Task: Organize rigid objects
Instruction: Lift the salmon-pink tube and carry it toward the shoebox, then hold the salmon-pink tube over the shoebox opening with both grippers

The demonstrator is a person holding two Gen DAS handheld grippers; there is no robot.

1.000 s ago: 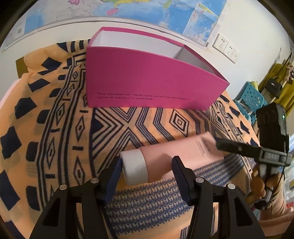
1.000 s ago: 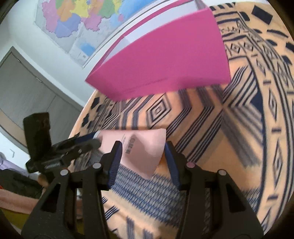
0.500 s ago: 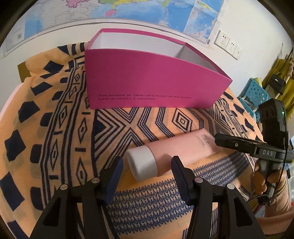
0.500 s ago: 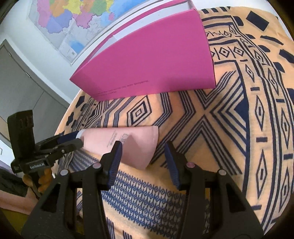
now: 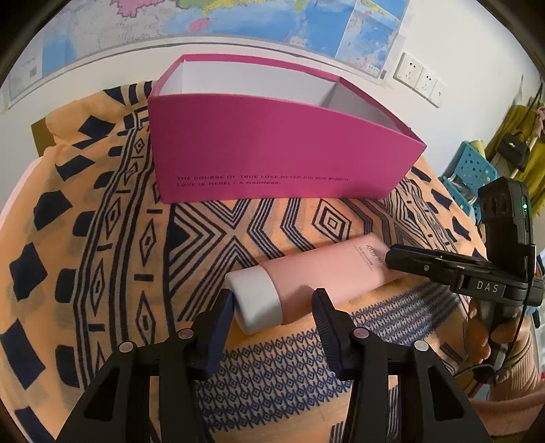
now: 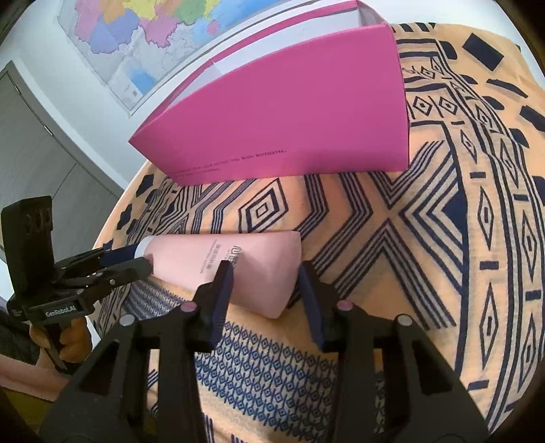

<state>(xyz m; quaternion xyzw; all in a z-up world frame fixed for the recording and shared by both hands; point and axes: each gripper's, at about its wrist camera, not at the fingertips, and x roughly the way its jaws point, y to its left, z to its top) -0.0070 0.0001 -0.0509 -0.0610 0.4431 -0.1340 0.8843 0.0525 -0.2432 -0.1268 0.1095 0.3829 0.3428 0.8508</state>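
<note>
A pink tube (image 5: 323,272) with a white cap (image 5: 253,300) lies slantwise on the patterned cloth (image 5: 102,238), in front of an open magenta box (image 5: 272,153). My left gripper (image 5: 272,300) straddles the cap end, its jaws closing with the cap between them and a gap still showing on the right side. My right gripper (image 6: 264,276) straddles the tube's flat crimped end (image 6: 265,259), jaws also closing, the pads close beside the tube. Each gripper shows in the other's view: the right gripper (image 5: 391,255) and the left gripper (image 6: 136,260).
The magenta box (image 6: 289,112) stands behind the tube with its white inside showing. A wall map (image 5: 238,20) and sockets (image 5: 419,78) are behind it. A blue perforated stool (image 5: 470,170) stands off the table's right side, grey cabinet doors (image 6: 41,153) off its left.
The tube now lies flatter on the cloth and farther from the left camera than a second ago. Both pairs of jaws have narrowed around its ends.
</note>
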